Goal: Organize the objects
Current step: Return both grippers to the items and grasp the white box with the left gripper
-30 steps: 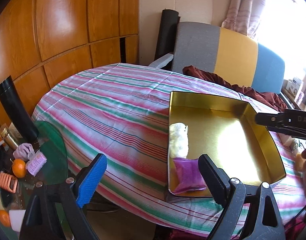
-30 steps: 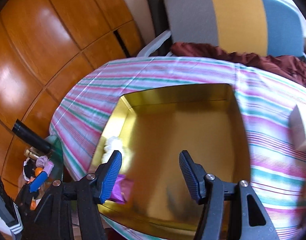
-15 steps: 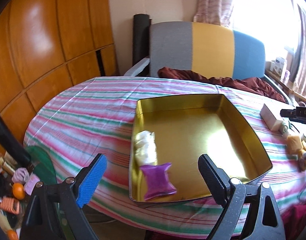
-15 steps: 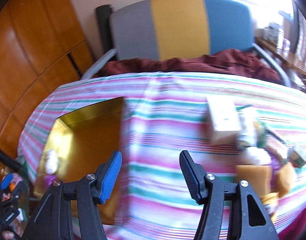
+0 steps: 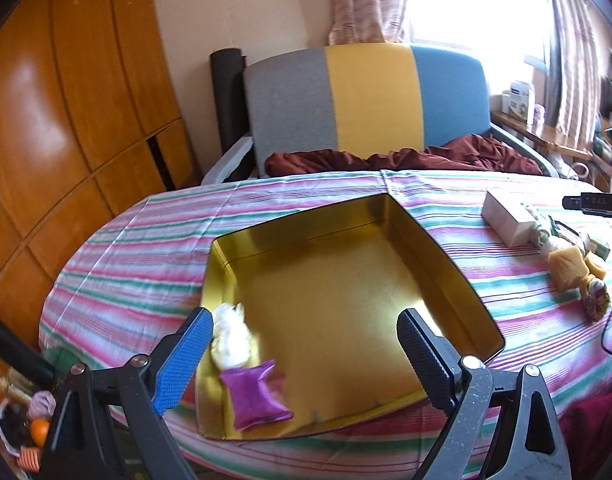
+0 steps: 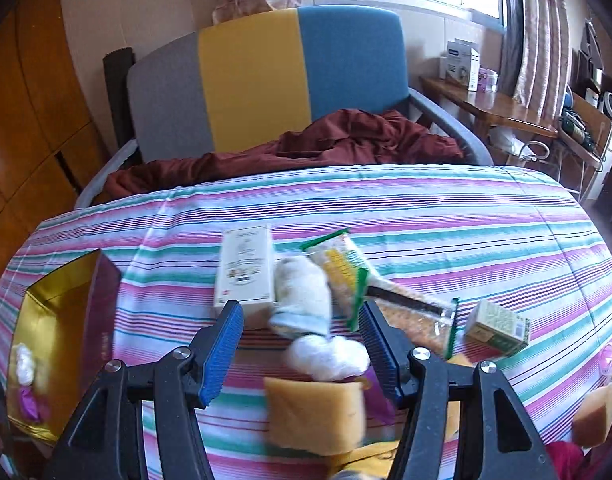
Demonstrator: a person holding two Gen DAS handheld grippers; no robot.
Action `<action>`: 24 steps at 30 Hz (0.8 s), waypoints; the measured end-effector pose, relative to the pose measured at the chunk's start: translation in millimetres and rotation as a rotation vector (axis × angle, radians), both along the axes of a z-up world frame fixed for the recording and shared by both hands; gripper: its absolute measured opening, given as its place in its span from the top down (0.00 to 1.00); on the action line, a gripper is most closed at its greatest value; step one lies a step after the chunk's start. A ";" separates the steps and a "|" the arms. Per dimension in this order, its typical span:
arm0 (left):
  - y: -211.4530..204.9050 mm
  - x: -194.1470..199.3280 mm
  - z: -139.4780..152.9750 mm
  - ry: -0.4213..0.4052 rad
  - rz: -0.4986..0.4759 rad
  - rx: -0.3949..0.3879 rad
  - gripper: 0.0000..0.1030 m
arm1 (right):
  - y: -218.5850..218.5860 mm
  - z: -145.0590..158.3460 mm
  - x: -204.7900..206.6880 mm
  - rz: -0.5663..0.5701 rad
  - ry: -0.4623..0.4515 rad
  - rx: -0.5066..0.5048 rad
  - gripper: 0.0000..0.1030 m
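A gold tray (image 5: 433,248) lies on the striped tablecloth and holds a white wrapped bundle (image 5: 230,340) and a purple pouch (image 5: 256,396) in its near left corner. My left gripper (image 5: 302,354) is open and empty above the tray's near edge. My right gripper (image 6: 300,346) is open over a pile of loose items: a white bundle (image 6: 306,300), a white wrapped ball (image 6: 325,356), a yellow sponge (image 6: 313,412), a white box (image 6: 246,272), snack packets (image 6: 341,268) and a small green box (image 6: 497,326). The tray also shows at the left of the right wrist view (image 6: 58,320).
A grey, yellow and blue chair (image 6: 258,76) with a maroon cloth (image 6: 325,140) stands behind the table. Wooden panels (image 5: 66,120) line the left wall. A small side table with clutter (image 5: 26,420) sits low at the left. Another sponge (image 6: 595,412) lies at the right edge.
Both grippers have swung right. The right gripper has left the tray and now hovers over the pile of loose items. Both stay open and empty.
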State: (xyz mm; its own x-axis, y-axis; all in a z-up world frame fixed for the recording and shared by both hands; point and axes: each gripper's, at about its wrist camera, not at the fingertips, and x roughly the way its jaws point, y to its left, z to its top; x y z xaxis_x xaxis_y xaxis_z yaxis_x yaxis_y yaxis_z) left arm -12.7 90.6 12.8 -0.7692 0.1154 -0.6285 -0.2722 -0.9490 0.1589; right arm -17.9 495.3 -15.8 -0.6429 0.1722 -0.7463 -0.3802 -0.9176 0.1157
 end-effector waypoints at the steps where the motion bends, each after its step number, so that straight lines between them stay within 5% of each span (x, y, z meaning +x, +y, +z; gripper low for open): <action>1: 5.0 -0.5 0.7 0.002 -0.010 -0.005 0.09 | 5.9 -3.6 0.5 -0.013 0.000 -0.014 0.41; 10: 60.1 -14.0 3.5 -0.012 -0.115 -0.033 0.08 | 37.7 -12.3 10.4 -0.113 0.035 -0.151 0.41; 24: 174.9 -64.7 -0.6 -0.225 -0.293 0.085 0.08 | 91.0 -20.6 45.4 -0.379 0.079 -0.332 0.41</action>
State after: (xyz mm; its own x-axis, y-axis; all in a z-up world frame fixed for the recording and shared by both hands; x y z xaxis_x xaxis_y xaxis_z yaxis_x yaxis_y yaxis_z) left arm -77.4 265.6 12.2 -0.5393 0.3690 -0.7569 -0.5537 -0.8327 -0.0114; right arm 27.5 586.3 -36.4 -0.6382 0.1664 -0.7517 -0.6576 -0.6257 0.4197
